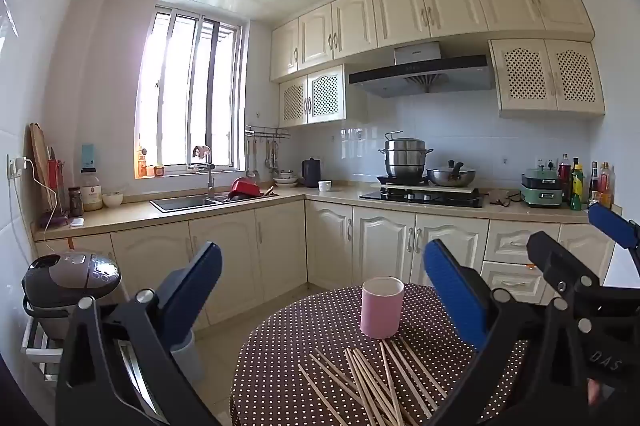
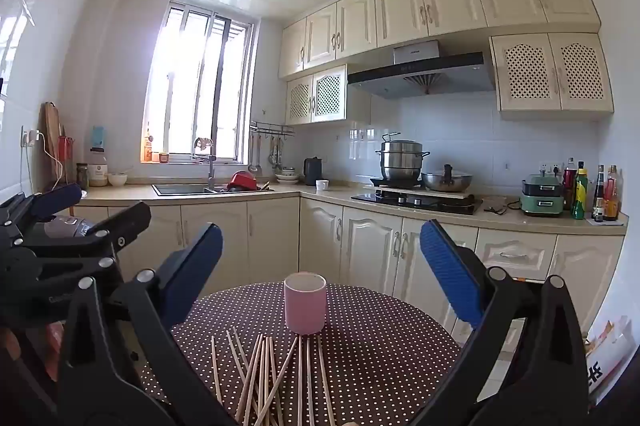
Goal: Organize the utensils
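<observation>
A round counter [image 1: 280, 378] under a brown dotted cloth carries the task's things; the left hand-held gripper [image 1: 322, 280] and the right hand-held gripper [image 2: 320, 258] hover level above its near edge, both released, jaws spread wide with nothing between them; a pink cup [image 1: 381, 307] stands upright mid-counter; wooden chopsticks [image 1: 372, 382] lie scattered and crossing just before the cup.
</observation>
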A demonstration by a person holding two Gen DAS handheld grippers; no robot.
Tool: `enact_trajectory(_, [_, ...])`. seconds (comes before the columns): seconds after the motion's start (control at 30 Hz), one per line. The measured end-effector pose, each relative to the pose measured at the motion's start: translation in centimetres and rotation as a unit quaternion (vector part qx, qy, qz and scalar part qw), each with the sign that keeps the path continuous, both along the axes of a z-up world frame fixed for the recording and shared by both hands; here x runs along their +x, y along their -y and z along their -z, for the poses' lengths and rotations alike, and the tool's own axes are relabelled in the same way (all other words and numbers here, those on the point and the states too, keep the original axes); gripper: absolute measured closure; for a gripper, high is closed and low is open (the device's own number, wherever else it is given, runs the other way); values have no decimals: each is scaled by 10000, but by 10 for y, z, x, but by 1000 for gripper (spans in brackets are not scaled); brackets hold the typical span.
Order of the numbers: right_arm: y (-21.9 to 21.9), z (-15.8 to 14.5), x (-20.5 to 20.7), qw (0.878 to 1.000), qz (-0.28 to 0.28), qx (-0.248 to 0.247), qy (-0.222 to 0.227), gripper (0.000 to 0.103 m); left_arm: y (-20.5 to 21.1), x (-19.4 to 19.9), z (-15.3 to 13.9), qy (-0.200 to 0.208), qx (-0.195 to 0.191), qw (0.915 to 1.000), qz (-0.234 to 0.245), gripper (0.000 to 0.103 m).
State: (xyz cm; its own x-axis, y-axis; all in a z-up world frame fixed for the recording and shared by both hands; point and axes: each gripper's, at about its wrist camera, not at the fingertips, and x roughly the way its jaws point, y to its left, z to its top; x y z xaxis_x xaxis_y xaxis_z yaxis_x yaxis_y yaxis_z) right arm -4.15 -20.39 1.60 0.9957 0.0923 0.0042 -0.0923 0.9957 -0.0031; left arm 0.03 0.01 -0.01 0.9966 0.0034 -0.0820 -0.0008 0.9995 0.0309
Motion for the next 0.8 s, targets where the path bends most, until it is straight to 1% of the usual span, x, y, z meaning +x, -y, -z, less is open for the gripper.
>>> enact_trajectory(0.2, [1,-1,-1,10000,12,-21,-18,6,0,-1,0,16,1,10000,2,4])
enact_trajectory(0.33, [1,6,4,10000,-3,9,-70,6,0,3,-2,7,-4,10000,13,4])
enact_trajectory(0.8, [0,4,8,10000,38,-10,-75,6,-3,7,0,15,2,10000,7,4])
